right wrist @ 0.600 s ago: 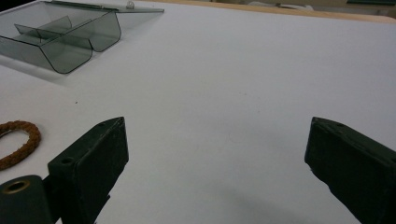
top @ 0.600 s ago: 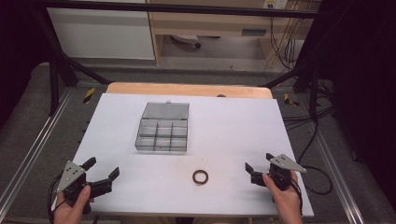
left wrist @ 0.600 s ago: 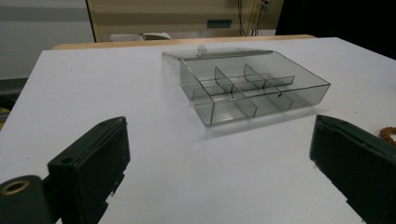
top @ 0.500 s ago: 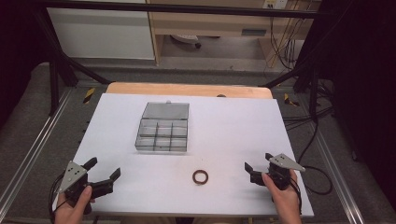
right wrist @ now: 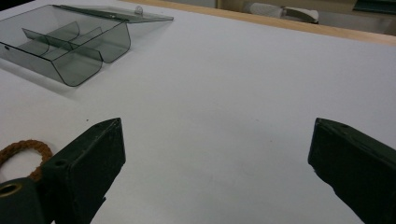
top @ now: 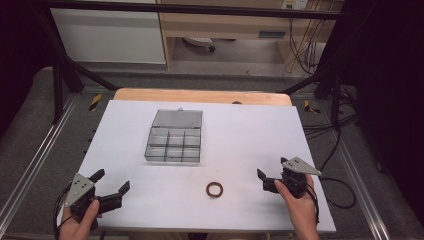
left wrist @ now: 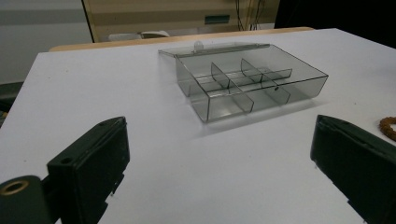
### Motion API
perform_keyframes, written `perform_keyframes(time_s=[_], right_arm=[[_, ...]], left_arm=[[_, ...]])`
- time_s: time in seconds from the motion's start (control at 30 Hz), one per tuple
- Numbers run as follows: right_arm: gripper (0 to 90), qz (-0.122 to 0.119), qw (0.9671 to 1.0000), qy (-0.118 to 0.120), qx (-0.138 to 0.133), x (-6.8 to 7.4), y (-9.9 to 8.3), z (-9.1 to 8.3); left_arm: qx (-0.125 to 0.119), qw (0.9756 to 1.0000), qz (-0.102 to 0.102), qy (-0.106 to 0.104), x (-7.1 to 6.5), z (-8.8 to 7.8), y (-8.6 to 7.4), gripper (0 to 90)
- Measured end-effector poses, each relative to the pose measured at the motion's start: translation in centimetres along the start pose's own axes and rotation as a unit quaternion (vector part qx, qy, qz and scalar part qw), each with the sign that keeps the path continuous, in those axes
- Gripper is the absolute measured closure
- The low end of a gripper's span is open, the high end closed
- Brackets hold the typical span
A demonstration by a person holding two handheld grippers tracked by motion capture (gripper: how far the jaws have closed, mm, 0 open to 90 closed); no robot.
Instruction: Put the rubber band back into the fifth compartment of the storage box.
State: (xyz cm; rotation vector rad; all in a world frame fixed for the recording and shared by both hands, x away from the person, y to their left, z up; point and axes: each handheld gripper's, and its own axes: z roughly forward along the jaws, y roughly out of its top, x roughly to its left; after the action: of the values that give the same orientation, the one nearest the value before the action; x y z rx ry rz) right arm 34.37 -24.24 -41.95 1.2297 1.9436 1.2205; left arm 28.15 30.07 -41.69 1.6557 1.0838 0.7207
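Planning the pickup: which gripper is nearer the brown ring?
Right. The right gripper sits just right of the brown ring; the left gripper is farther off to its left.

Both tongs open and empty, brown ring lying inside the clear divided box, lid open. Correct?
Not quite: the brown ring lies on the white table, apart from the clear divided box and nearer the person, as the high view shows. The rest stands: left tongs and right tongs are open and empty, and the box lid is open.
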Motion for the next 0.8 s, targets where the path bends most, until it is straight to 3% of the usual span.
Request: perform_keyframes(time_s=[0.13,0.37,0.67,0.8], right_arm=[[4.5,-0.007,0.9998,0.013,0.010,0.6,1.1,1.2],[3.9,-0.032,0.9990,0.031,0.001,2.0,3.3,1.9],[5.6,-0.028,0.9988,0.039,-0.004,3.3,3.8,2.6],[6.2,-0.035,0.9978,0.056,0.003,4.6,3.8,3.1]], left_arm=[[0.001,1.0000,0.002,-0.003,-0.1,0.1,0.0,4.4],[0.002,1.0000,0.007,-0.004,-0.3,0.1,0.0,4.4],[0.003,0.9999,0.009,-0.007,-0.4,0.2,0.0,4.4],[0.004,0.9999,0.011,-0.009,-0.4,0.2,0.0,4.3]])
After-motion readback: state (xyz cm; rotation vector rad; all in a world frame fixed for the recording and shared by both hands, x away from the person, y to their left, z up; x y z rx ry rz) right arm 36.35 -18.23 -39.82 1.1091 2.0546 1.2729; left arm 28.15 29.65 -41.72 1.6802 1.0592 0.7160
